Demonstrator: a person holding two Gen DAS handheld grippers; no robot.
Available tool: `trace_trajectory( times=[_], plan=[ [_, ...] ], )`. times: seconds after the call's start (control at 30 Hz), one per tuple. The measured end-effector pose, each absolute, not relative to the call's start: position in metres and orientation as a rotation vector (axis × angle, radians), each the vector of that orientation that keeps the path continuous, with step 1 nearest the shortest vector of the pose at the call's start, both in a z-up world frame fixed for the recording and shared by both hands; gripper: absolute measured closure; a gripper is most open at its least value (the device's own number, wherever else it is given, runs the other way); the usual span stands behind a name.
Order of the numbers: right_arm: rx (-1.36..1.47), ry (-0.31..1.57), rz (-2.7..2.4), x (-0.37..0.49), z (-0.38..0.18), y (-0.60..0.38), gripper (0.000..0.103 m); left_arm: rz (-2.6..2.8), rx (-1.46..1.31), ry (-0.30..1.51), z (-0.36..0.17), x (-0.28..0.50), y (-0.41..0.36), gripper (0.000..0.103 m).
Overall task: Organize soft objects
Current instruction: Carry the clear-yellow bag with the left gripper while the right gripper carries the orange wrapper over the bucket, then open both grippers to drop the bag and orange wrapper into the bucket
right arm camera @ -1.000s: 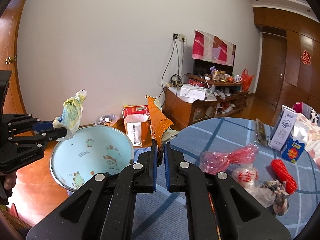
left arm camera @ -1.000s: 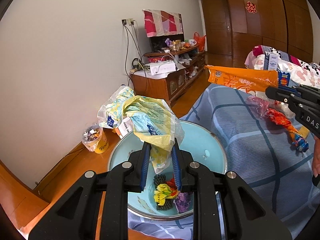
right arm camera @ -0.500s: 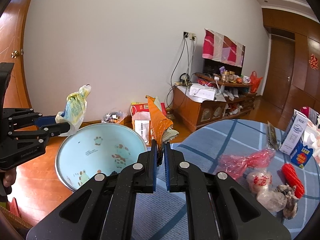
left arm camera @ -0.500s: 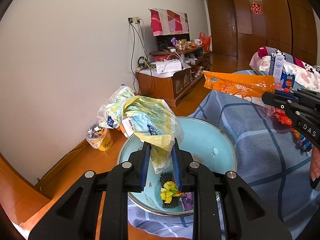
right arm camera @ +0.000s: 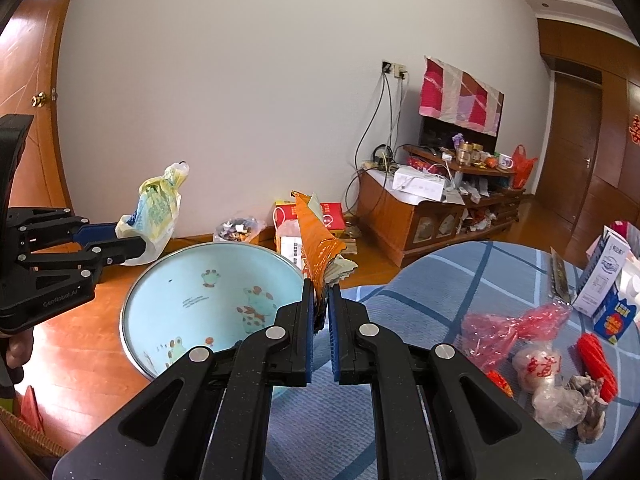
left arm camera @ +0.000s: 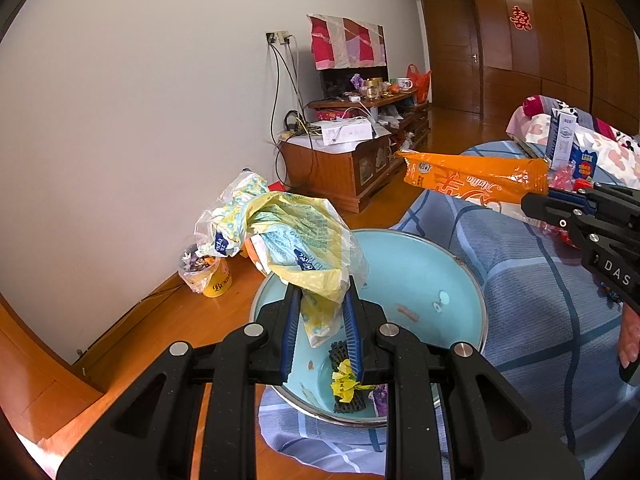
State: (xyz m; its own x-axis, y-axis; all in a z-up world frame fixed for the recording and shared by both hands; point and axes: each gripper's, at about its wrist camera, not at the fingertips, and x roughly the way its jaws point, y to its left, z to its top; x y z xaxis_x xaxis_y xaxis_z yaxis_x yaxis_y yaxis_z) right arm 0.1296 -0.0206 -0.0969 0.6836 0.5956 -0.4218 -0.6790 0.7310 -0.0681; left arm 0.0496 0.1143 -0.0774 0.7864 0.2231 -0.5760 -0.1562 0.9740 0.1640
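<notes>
The left gripper point(left arm camera: 322, 312) pinches a crinkled yellow plastic bag point(left arm camera: 296, 244) above the round, pale-blue enamel basin point(left arm camera: 460, 276). The right gripper point(right arm camera: 322, 322) is clamped on a stiff orange foil wrapper point(right arm camera: 314, 248) over the blue checked tablecloth point(right arm camera: 400, 292), beside the basin.

The light blue basin point(left arm camera: 420, 264) is seen close from above along the left fingers point(left arm camera: 290, 322). From the right wrist, the same basin point(right arm camera: 200, 280) is viewed lower left; the wall and cabinet point(right arm camera: 416, 216) are shared.
</notes>
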Motion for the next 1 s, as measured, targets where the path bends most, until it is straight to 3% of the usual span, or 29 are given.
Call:
trace_trajectory(
  times=[1.0],
  plan=[
    [-0.242, 0.389, 0.752, 0.128, -0.095, -0.006, 0.096, 0.206, 0.101, 0.636, -0.079, 0.049, 0.117, 0.082]
  ],
)
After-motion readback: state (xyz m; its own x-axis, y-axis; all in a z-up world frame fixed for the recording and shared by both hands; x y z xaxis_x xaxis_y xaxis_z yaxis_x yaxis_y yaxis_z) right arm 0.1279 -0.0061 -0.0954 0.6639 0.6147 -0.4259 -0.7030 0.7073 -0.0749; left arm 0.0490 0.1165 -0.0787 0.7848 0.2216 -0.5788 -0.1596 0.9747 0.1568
